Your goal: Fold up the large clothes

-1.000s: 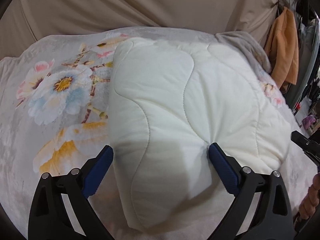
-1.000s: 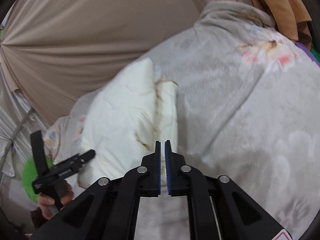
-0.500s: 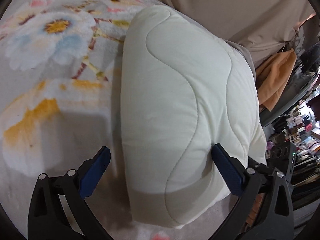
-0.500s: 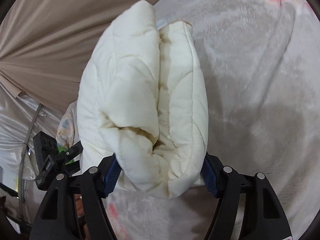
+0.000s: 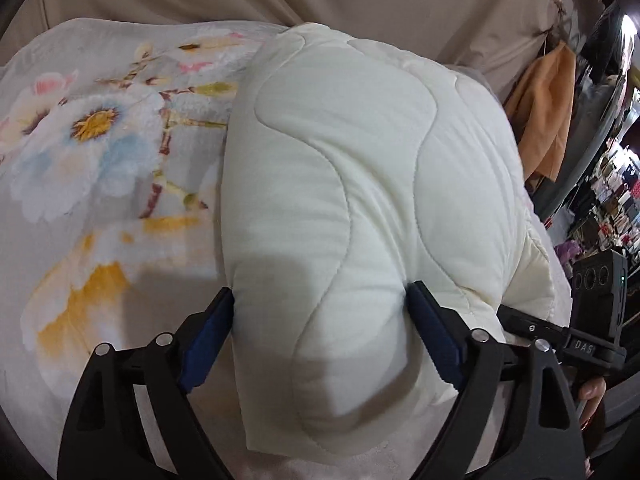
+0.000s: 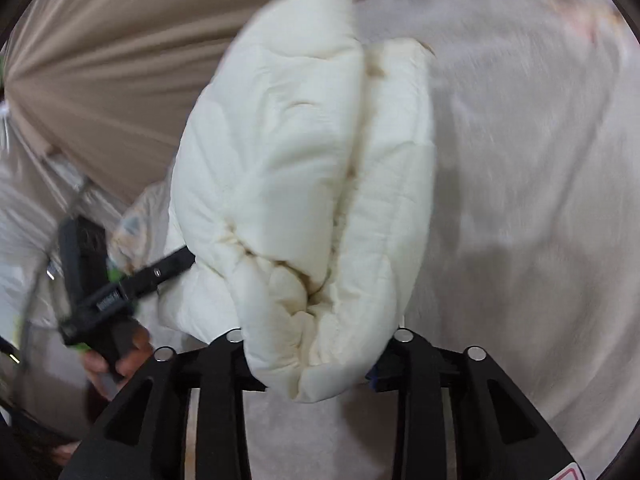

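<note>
Puffy cream quilted bundle (image 5: 360, 200), wavy-stitched

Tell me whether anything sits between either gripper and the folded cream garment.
Nothing visible does. The left gripper and the right gripper each straddle the cream quilted garment directly, pads against it.

- A bed covered by a plush grey floral blanket (image 5: 100, 184) is filling the lower part of both views, with 1 large pale blue flower and orange blooms showing.
- A folded cream quilted garment (image 5: 360, 200) is lying directly on the blanket, its bulky folded layers facing the right wrist camera.
</note>
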